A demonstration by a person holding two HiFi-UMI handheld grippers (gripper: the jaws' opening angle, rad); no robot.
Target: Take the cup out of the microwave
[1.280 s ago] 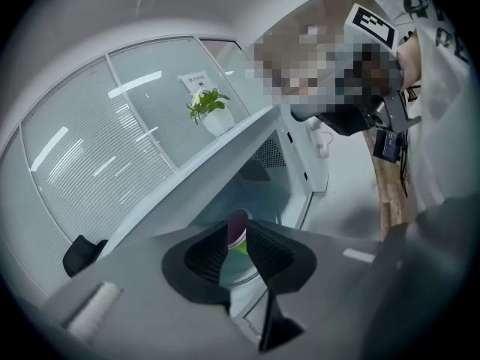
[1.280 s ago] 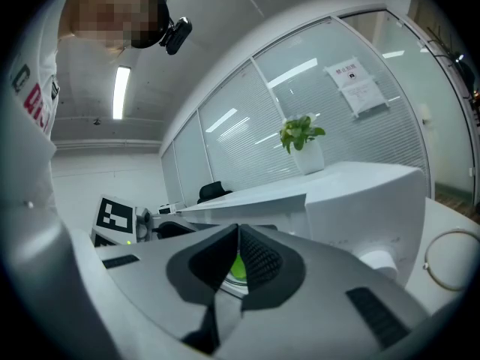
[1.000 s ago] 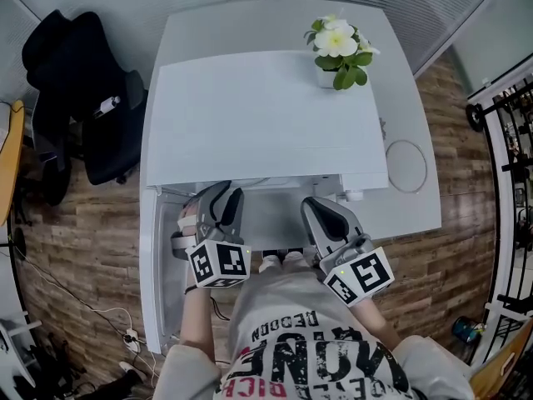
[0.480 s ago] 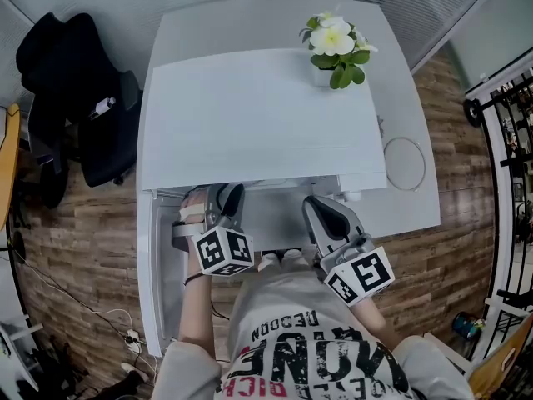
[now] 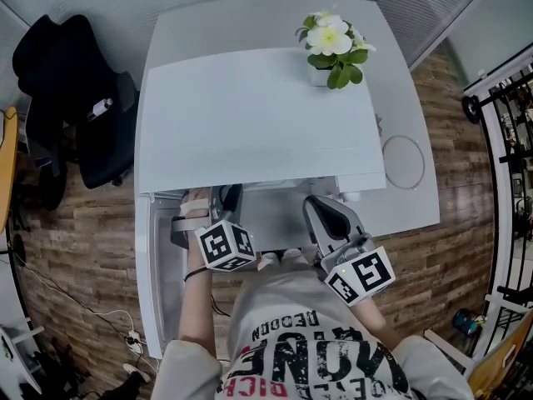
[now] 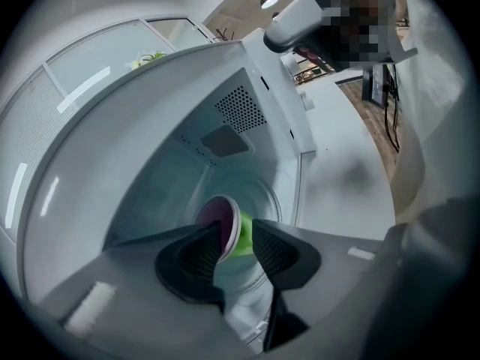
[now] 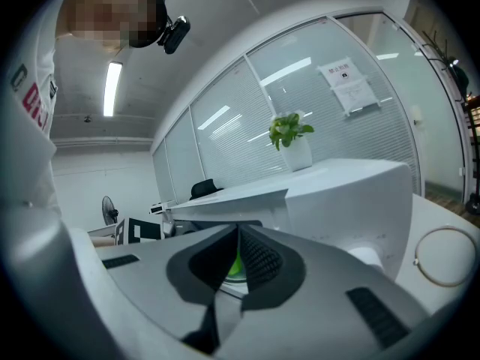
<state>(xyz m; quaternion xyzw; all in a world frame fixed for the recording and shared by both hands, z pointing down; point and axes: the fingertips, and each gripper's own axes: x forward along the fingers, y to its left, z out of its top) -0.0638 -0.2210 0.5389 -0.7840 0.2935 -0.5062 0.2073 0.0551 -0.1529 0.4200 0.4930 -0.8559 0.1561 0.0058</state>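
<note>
Nearest, bottom of the head view: two grippers, one per hand, both at the microwave (image 5: 266, 115) mouth.

Right gripper (image 7: 238, 238): jaws pinched together, nothing held, roughly level, just outside the opening. My read is that it's idle and parked out of the way.

Left gripper (image 6: 235, 231): jaws have just opened out wide, nose tilted down into the cavity. The cup (image 6: 225, 220) (green outside, purplish inside) shows between the two pads, mid-cavity on the turntable (image 6: 259, 190). The pads don't look to be pressing on it, so it isn't gripped yet. The view is rolled, so I can't tell if the cup is upright. The wide spread looks set to straddle the cup. Next is probably a little more reach, then close.

The door (image 5: 150, 273) is swung out at lower left of the head view, which leaves the opening clear. The microwave sits on the white tabletop (image 5: 412, 202), front toward the person.

Farther off: a potted plant (image 5: 333, 44) at the upper right corner of the microwave top, and a black chair (image 5: 75, 98) at upper left on the floor.

Count: 2 grippers, 1 cup, 1 microwave, 1 plant, 1 chair.
</note>
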